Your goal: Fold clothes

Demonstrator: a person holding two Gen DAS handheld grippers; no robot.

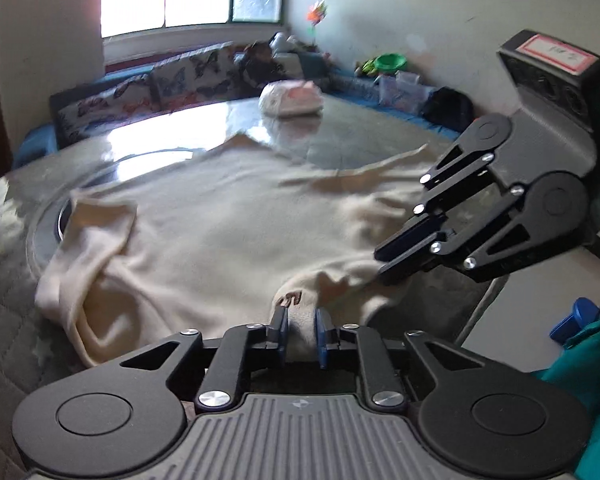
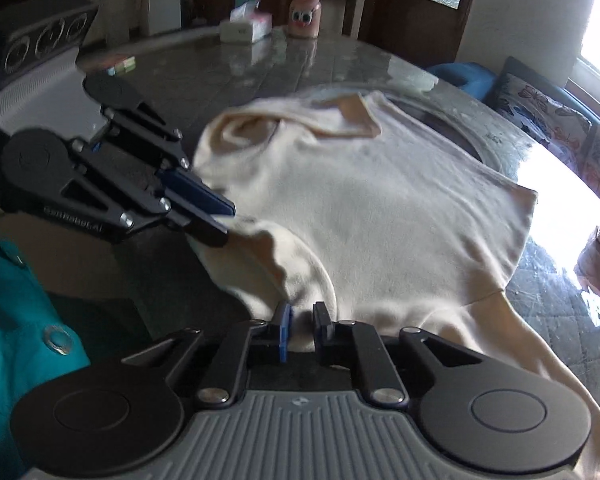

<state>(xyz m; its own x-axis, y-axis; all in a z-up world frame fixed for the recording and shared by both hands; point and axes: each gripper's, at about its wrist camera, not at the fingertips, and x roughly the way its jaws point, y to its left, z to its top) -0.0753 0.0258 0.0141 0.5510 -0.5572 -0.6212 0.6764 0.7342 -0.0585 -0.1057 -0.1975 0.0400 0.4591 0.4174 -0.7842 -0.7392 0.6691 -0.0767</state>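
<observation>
A cream sweater (image 1: 228, 216) (image 2: 380, 208) lies spread on a round glossy stone table (image 1: 340, 136) (image 2: 240, 80), its sleeves crumpled at the sides. My left gripper (image 1: 301, 330) is shut on a fold of the near edge by the collar, with fabric bunched between its blue pads. In the right wrist view the left gripper (image 2: 216, 224) pinches the same edge from the left. My right gripper (image 2: 302, 330) is shut on the sweater's near edge too. The left wrist view shows the right gripper (image 1: 384, 264) at the right, clamped on that edge.
A pale bag (image 1: 292, 98) sits at the table's far side. A tissue box (image 2: 246, 26) and a pink toy with eyes (image 2: 304, 10) stand on the table. Butterfly cushions (image 1: 180, 80) line a bench under the window. Teal cloth (image 2: 12, 300) (image 1: 580, 380) hangs near me.
</observation>
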